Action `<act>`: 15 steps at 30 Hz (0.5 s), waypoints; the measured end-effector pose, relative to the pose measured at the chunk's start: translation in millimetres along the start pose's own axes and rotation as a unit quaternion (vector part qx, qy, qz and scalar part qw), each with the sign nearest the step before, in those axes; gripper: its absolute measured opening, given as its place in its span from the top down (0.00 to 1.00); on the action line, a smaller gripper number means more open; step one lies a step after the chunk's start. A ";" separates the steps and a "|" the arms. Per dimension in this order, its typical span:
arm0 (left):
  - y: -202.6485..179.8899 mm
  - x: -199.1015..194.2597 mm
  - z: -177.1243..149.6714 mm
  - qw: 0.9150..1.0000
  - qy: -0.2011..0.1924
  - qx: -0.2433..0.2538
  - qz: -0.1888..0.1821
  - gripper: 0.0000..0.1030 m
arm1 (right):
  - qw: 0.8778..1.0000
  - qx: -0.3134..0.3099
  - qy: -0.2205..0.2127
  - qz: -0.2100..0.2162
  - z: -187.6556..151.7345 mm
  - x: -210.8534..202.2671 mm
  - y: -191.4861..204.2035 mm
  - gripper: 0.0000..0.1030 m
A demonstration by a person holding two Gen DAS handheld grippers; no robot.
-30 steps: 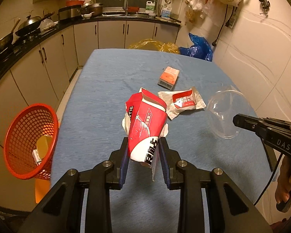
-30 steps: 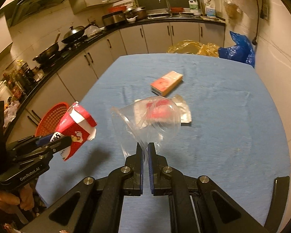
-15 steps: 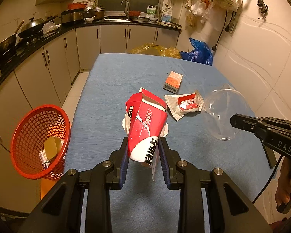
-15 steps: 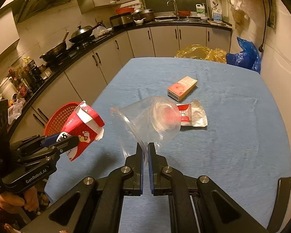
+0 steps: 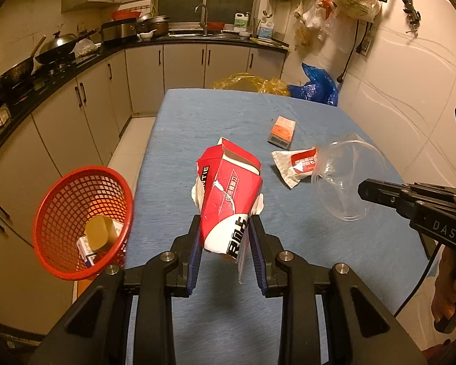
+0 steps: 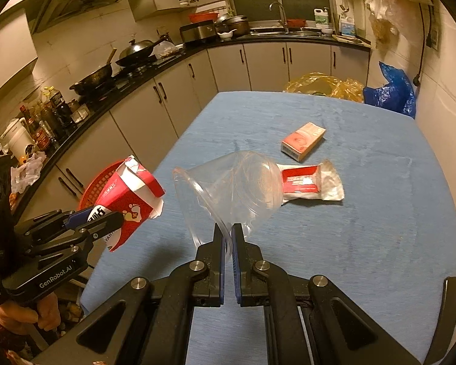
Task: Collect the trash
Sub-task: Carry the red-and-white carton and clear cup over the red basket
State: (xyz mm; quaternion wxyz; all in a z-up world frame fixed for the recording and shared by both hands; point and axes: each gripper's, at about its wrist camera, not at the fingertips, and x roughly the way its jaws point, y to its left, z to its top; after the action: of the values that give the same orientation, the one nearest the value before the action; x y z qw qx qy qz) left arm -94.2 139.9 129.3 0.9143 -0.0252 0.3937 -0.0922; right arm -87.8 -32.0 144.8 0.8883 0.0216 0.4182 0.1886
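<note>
My left gripper (image 5: 226, 237) is shut on a crushed red and white carton (image 5: 228, 194), held above the blue table's left part; both show in the right wrist view, the gripper (image 6: 103, 219) and the carton (image 6: 130, 197). My right gripper (image 6: 227, 237) is shut on the rim of a clear plastic cup (image 6: 237, 188), held above the table; the cup (image 5: 346, 176) shows right of the carton. A red mesh basket (image 5: 82, 219) with some trash inside stands left of the table. A red and silver wrapper (image 6: 307, 182) and a small orange box (image 6: 302, 141) lie on the table.
The blue table (image 5: 203, 127) runs away from me, with a white wall on the right. Kitchen cabinets (image 5: 76, 112) and a counter with woks line the left and back. Yellow (image 5: 252, 83) and blue (image 5: 316, 86) plastic bags sit beyond the far table edge.
Both grippers have pulled back and risen with their loads. The table items look farther away, and the basket sits nearer the left gripper in view.
</note>
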 end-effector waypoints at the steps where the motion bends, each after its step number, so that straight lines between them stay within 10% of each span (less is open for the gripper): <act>1: 2.6 -2.0 -0.3 1.000 -0.001 -0.001 0.001 0.72 | 1.000 -0.001 0.000 0.001 0.5 0.4 2.6 0.95; 15: 50.8 -23.8 -4.1 0.999 -0.015 -0.025 0.025 0.72 | 0.999 -0.024 0.001 0.028 14.7 19.5 51.5 0.95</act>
State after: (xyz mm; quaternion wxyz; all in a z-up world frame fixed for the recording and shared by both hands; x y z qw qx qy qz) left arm -105.7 194.4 137.5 0.9213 -0.0398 0.3822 -0.0589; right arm -81.8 24.5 150.1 0.8824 0.0115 0.4137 0.2237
